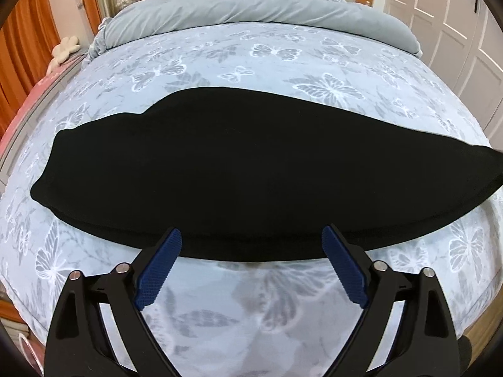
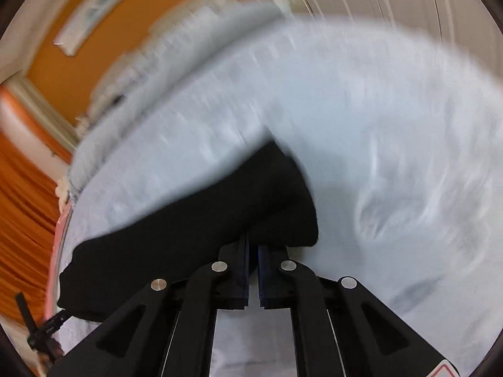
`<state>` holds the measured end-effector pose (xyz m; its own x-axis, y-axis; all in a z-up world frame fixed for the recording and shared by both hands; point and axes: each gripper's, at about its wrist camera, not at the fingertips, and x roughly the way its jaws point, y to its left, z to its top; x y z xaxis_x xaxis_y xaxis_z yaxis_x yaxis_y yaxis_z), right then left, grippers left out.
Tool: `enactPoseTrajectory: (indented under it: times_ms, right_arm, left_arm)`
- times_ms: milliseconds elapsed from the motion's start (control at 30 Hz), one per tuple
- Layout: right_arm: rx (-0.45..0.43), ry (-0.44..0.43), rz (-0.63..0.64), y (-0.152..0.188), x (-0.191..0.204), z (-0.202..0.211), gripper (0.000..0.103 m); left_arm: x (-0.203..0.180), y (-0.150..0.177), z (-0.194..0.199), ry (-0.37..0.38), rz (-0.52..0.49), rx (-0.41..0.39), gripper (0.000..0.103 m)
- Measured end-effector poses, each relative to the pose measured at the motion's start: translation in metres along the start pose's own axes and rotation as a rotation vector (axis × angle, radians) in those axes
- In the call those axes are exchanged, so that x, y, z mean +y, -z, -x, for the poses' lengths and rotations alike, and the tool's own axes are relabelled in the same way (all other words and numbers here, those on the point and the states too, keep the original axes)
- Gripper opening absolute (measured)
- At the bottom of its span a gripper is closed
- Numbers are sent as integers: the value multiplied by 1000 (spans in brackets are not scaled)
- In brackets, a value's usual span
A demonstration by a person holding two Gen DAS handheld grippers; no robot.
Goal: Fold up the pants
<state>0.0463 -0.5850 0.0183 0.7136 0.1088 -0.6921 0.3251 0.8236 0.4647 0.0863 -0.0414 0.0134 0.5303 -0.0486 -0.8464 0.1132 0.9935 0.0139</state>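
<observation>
The black pants [image 1: 251, 172] lie flat across the bed, folded lengthwise into one long band running left to right. My left gripper [image 1: 251, 238] is open, its blue pads [image 1: 160, 267] wide apart just above the pants' near edge, holding nothing. In the blurred right wrist view my right gripper [image 2: 253, 251] is shut on the right end of the pants [image 2: 204, 226], with black cloth bunched over the fingertips and trailing away to the left.
The bed [image 1: 251, 56] has a pale blue butterfly-print sheet. A grey-blue duvet [image 1: 251, 12] is piled at the headboard end. Orange curtains [image 1: 19, 47] hang at the left, white wardrobe doors [image 1: 456, 31] stand at the right.
</observation>
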Motion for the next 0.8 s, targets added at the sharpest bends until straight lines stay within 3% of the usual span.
enactPoseTrajectory:
  times_ms: [67, 167, 200, 267, 300, 333, 433, 600, 700, 767, 800]
  right_arm:
    - [-5, 37, 48, -13, -7, 4, 3]
    - [207, 105, 3, -1, -37, -55, 5]
    - [162, 87, 6, 2, -36, -51, 6]
    - [121, 92, -15, 0, -31, -38, 29]
    - [78, 130, -30, 0, -28, -26, 51]
    - [42, 163, -23, -1, -27, -20, 52]
    - [-16, 141, 4, -9, -14, -7, 52]
    - [78, 143, 81, -14, 3, -46, 52]
    - [110, 212, 102, -13, 2, -65, 50]
    - [104, 211, 101, -11, -2, -65, 9]
    - [106, 171, 73, -7, -8, -57, 10]
  left_arm:
    - [6, 0, -5, -17, 13, 18, 92]
    - [11, 7, -7, 1, 44, 38, 92]
    - [12, 8, -7, 4, 41, 36, 92]
    - [12, 10, -7, 2, 32, 33, 92]
    - [12, 10, -6, 8, 30, 29, 92]
    - [10, 9, -6, 15, 28, 26, 92]
    - [2, 6, -2, 40, 26, 7, 92]
    - [-17, -1, 7, 82, -6, -22, 92]
    - [-26, -3, 9, 89, -33, -29, 92]
    - [-29, -4, 9, 97, -38, -29, 92]
    - [-31, -4, 10, 99, -41, -29, 92]
